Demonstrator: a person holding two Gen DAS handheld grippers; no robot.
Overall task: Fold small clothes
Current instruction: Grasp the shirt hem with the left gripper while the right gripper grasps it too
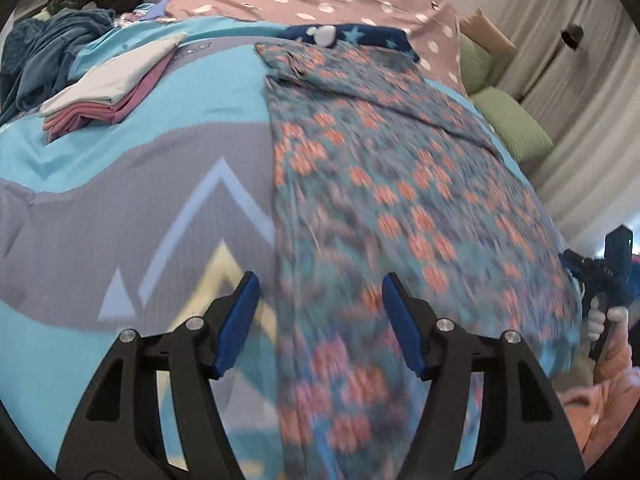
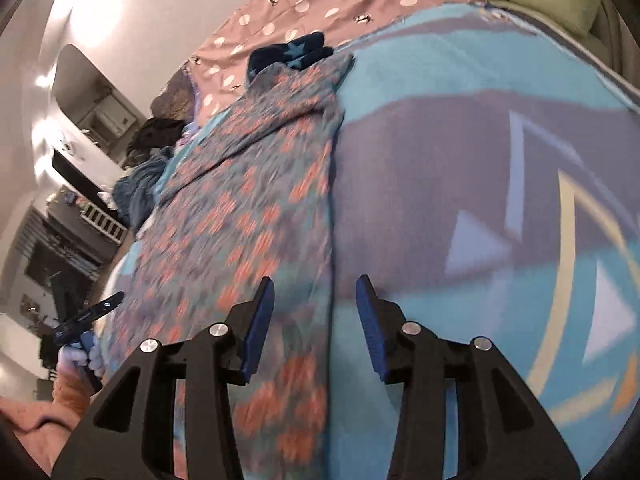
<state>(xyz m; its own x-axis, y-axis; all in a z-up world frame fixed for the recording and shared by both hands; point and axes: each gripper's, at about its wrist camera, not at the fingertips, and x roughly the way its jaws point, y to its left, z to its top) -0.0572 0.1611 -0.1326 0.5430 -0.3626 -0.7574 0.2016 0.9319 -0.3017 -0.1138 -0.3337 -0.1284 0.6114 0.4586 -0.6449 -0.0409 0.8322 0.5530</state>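
A floral garment (image 1: 384, 184) lies spread lengthwise on the bed (image 1: 120, 208), over a blue and grey blanket with triangle shapes. Its long straight edge runs down the middle of both views. The left claw (image 1: 316, 324) is spread wide and holds nothing, hanging above the garment's near end at that edge. The right claw (image 2: 316, 328) is also spread and empty, straddling the same edge. A folded stack (image 1: 100, 92) of white and pink cloth sits on the bed, well apart to the left. A dark star-print piece (image 1: 360, 38) lies at the garment's far end. Unfolded clothes (image 1: 52, 52) are heaped beyond the stack.
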